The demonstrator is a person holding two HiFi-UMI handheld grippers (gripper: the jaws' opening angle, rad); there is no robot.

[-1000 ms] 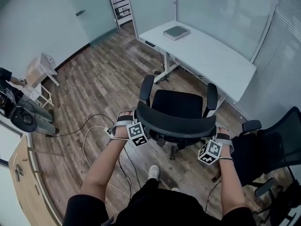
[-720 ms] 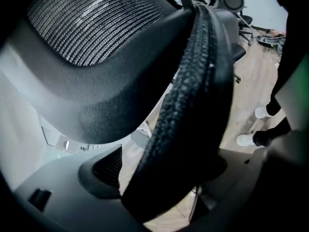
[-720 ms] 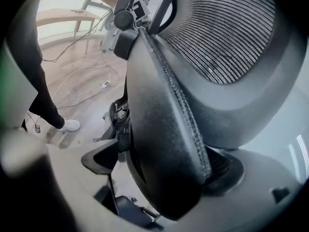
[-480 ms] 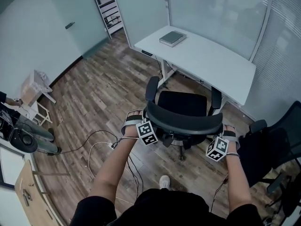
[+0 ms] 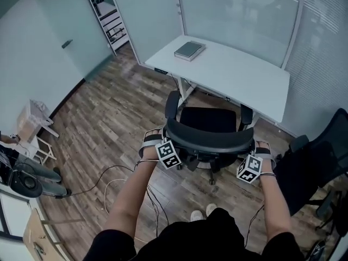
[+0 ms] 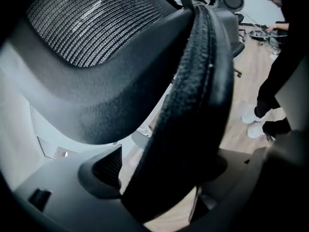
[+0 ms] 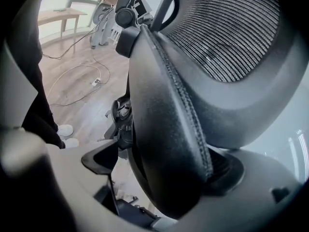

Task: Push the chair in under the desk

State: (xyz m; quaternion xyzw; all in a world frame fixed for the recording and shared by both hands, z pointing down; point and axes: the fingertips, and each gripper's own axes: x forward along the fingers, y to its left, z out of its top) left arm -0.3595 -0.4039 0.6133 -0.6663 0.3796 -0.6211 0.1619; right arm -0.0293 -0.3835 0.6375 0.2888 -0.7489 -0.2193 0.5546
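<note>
The black office chair [image 5: 209, 121] faces the white desk [image 5: 239, 75], its armrest fronts close to the desk's near edge. My left gripper [image 5: 167, 143] is shut on the left end of the chair's backrest [image 5: 209, 140], and my right gripper [image 5: 252, 155] is shut on the right end. In the left gripper view the padded backrest rim [image 6: 193, 110] runs between the jaws of the left gripper [image 6: 169, 178]. The right gripper view shows the same rim [image 7: 164, 129] filling the wide jaws of the right gripper [image 7: 164, 173].
A grey book [image 5: 189, 50] lies on the desk's far left corner. A second black chair [image 5: 312, 167] stands close on the right. Cables [image 5: 117, 173] trail over the wood floor at left. Glass walls enclose the desk; a white stool [image 5: 35, 140] stands far left.
The chair has rolled toward the desk, with both grippers following on its backrest. The person has stepped forward behind it.
</note>
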